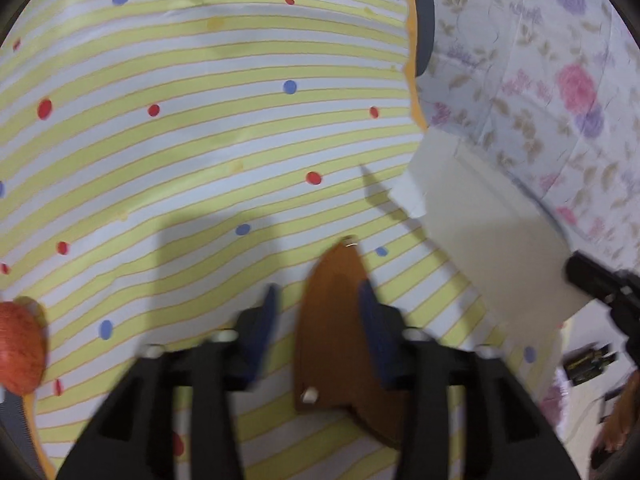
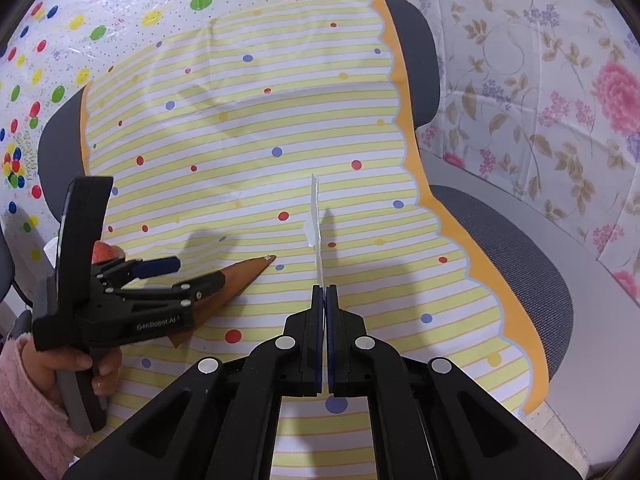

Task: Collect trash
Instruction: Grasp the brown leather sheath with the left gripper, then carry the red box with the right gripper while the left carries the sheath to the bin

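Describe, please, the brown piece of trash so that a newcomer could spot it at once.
Find the yellow-striped cloth with coloured dots draped over the grey chair. The brown card lies flat on it, tapering to a point, under the open left gripper. The white card nearby instead stands on edge, clamped in the right gripper.

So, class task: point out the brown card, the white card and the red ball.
Brown card [image 1: 332,320]: left wrist view, on its middle, between the open fingers.
White card [image 2: 318,236]: right wrist view, on its thin edge.
Red ball [image 1: 18,346]: left wrist view, on its visible side.
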`<action>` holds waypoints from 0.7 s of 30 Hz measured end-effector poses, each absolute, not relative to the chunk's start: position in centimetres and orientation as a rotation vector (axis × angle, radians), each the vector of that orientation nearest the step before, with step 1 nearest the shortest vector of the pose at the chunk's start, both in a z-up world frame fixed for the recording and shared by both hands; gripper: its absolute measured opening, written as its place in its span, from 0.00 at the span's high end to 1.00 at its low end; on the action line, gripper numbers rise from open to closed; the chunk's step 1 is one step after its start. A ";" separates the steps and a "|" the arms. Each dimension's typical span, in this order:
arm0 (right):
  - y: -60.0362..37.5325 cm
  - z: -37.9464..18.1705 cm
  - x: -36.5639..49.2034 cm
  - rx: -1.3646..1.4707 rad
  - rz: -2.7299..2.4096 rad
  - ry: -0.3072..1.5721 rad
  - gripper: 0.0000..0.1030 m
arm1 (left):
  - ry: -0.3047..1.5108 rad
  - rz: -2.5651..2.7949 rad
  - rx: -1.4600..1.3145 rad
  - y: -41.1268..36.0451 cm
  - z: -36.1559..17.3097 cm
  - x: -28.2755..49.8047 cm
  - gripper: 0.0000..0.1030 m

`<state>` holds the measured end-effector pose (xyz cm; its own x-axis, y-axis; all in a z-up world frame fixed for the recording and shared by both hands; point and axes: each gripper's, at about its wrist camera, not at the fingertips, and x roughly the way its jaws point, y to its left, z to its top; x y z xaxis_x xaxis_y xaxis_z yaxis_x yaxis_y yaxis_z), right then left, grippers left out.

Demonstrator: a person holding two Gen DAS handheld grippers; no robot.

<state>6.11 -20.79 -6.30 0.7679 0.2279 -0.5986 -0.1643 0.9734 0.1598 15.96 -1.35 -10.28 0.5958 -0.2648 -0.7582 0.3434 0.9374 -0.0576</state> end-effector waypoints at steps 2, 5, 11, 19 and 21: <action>-20.7 -6.2 6.1 0.103 0.215 0.660 0.98 | 0.848 -0.322 0.093 -1.4 -10.0 15.3 0.28; -20.6 -6.2 6.0 0.107 0.220 0.663 0.98 | 0.842 -0.323 0.104 -1.8 -9.5 14.6 0.28; -21.3 -6.4 5.6 0.117 0.223 0.675 0.98 | 0.894 -0.275 0.256 -4.9 -11.2 15.4 0.29; -22.0 -6.7 5.5 0.155 0.233 0.684 0.98 | 0.923 -0.248 0.170 -3.3 -11.2 16.3 0.49; -22.1 -6.7 5.3 0.154 0.229 0.679 0.98 | 0.922 -0.255 0.141 -3.1 -11.1 16.3 0.49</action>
<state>5.31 -22.06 -6.66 0.7544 0.2588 -0.6032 -0.1592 0.9637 0.2145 16.29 -3.06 -11.07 0.5771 -0.1570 -0.8014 0.2768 0.9609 0.0111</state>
